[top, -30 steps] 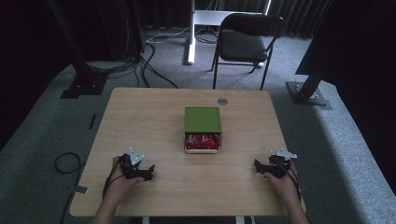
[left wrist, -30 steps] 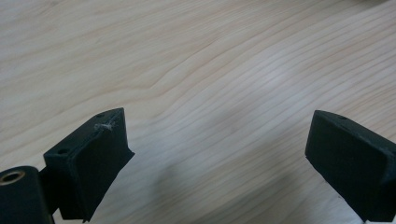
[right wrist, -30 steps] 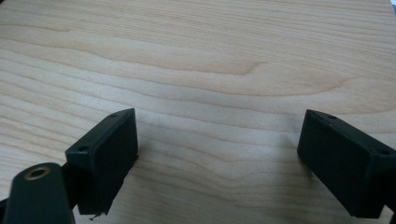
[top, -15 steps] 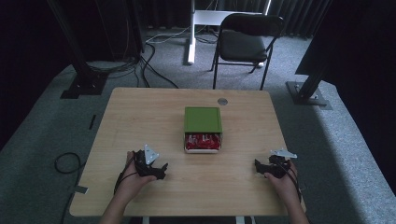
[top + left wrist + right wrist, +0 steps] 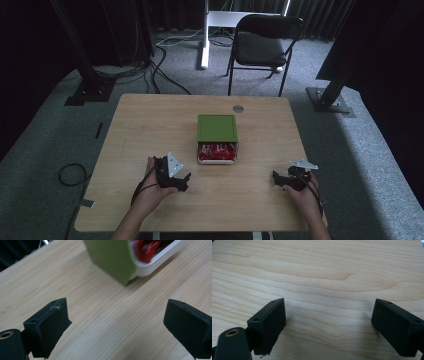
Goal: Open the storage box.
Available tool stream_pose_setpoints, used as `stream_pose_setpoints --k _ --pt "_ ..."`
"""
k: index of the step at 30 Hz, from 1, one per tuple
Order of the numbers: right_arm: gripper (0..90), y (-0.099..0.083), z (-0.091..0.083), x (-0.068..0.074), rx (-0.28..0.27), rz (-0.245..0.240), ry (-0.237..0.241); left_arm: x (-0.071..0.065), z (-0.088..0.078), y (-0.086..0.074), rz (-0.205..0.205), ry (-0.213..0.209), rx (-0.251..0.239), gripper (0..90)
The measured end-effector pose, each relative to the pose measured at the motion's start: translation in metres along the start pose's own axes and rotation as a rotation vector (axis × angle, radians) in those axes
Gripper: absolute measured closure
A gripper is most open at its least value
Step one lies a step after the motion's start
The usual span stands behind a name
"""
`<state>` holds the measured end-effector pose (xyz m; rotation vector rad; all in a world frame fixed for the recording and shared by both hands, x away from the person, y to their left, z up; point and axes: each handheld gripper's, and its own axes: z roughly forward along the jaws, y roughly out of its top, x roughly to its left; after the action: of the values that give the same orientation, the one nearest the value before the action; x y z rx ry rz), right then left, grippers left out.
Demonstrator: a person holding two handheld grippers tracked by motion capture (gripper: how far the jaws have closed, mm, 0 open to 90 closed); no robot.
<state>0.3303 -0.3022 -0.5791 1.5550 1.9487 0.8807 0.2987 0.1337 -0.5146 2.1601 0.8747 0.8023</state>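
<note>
Wooden table (image 5: 150, 120), pale grain, person seated at the near edge with a gripper in each hand. Near the middle of the top sits a white box (image 5: 216, 159) with a green lid (image 5: 216, 128); the lid is slid back toward the far side, so the near strip of the box stands uncovered and shows red contents (image 5: 216, 149), too small and blurred to identify. Left gripper (image 5: 184, 182) held above the table just left of and nearer than the box, angled toward it, apart from it; grey three-cornered plate on top. In the left gripper view its jaws stand wide apart with bare wood between them, nothing pinched, and the box's green side and white rim lie ahead, upper part of the frame, tilted by the camera's turn. Right gripper (image 5: 277, 181) sits near the right front corner of the table, well apart from the box; the hand (image 5: 304, 192) rests low at the edge. In the right gripper view its jaws are likewise spread wide over plain wood, holding nothing. A small round grommet (image 5: 238, 108) is set in the tabletop beyond the box. Behind the table, a dark folding chair (image 5: 265, 45) on grey carpet, cables across the floor.
</note>
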Motion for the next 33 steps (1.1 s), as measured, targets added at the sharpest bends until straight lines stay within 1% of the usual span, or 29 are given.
stream_pose_setpoints --k 4,7,9,14,18,20,24,28,30,33 --pt "11.6 0.0 0.0 0.0 0.0 0.001 0.0 -0.007 -0.002 0.009 0.035 -0.026 -0.019 6.8" --pt "11.6 0.0 0.0 0.0 0.0 0.001 0.0 -0.012 0.0 0.016 0.046 -0.051 -0.034 6.8" --pt "11.6 0.0 0.0 0.0 0.0 0.001 0.0 -0.015 0.002 0.02 0.054 -0.06 -0.048 6.8" --pt "11.6 0.0 0.0 0.0 0.0 0.001 0.0 -0.021 0.007 0.029 0.095 -0.078 -0.063 6.8" --pt "11.6 0.0 0.0 0.0 0.0 0.001 0.0 -0.028 0.012 0.037 0.13 -0.105 -0.078 6.8" --pt "11.6 0.0 0.0 0.0 0.0 0.001 0.0 -0.031 0.014 0.04 0.149 -0.11 -0.084 6.9" --pt "11.6 0.0 0.0 0.0 0.0 0.001 0.0 -0.037 0.02 0.046 0.166 -0.135 -0.09 6.8" --pt "11.6 0.0 0.0 0.0 0.0 0.001 0.0 -0.043 0.026 0.05 0.199 -0.156 -0.083 6.8" --pt "11.6 0.0 0.0 0.0 0.0 0.001 0.0 -0.046 0.029 0.051 0.216 -0.173 -0.082 6.8" --pt "11.6 0.0 0.0 0.0 0.0 0.001 0.0 -0.049 0.034 0.053 0.223 -0.191 -0.083 6.9"
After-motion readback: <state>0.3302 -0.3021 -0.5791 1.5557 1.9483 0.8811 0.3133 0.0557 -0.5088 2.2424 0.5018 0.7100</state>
